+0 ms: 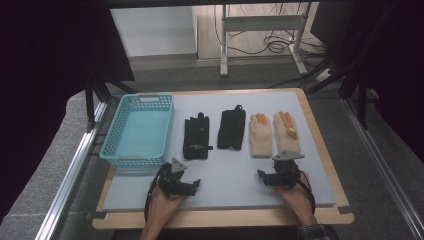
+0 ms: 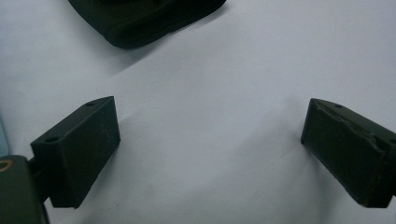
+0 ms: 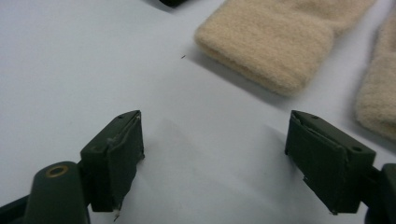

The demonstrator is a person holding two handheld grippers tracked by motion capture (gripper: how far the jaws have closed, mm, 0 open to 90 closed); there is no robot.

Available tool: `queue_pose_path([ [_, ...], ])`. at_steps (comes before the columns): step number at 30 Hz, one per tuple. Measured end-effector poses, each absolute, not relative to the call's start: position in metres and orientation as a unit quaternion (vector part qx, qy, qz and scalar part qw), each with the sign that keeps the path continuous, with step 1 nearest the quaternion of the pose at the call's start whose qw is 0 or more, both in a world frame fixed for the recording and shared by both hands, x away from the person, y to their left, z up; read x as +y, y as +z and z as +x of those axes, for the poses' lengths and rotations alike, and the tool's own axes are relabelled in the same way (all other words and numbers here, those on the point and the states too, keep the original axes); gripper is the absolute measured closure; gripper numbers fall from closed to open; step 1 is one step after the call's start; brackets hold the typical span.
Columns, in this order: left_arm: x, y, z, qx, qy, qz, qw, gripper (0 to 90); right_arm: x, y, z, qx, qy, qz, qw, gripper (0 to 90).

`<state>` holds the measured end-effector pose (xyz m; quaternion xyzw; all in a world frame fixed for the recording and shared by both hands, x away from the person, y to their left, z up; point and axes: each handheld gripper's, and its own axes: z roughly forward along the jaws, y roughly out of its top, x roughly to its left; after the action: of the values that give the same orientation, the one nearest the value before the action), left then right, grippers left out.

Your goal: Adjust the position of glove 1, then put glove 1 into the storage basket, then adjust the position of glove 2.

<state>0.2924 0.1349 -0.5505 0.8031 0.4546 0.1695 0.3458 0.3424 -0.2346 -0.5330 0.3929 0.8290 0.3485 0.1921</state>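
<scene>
Resting on a pale grey mat [image 1: 225,185] that covers a wooden table [image 1: 320,125], four gloves are laid out in a row beside a turquoise perforated plastic basket [image 1: 112,131]. The basket is seen to hold nothing, so the sorting is judged not yet begun; all four gloves are left to be moved.

The two black fabric gloves [image 1: 196,138] [image 1: 231,129] are smooth and flat, just right of the basket. The two cream knitted gloves [image 1: 260,135] [image 1: 286,132] are fuzzy and thick, with ribbed cuffs and orange fingertips.

The left gripper [image 2: 210,135] is held with jaws wide apart, near one black cuff. The right gripper [image 3: 215,140] is likewise spread, gripping nothing, near the cream cuffs.
</scene>
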Motion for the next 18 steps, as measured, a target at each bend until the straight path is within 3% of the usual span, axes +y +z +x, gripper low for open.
queue_pose_path([
  [18, 0.1349, -0.5510, 0.2903, 0.458, 0.173, 0.800, 0.346, 5.4, -0.2337, -0.5335, 0.3424, 0.829, 0.344, 0.395, 0.195, 13.3],
])
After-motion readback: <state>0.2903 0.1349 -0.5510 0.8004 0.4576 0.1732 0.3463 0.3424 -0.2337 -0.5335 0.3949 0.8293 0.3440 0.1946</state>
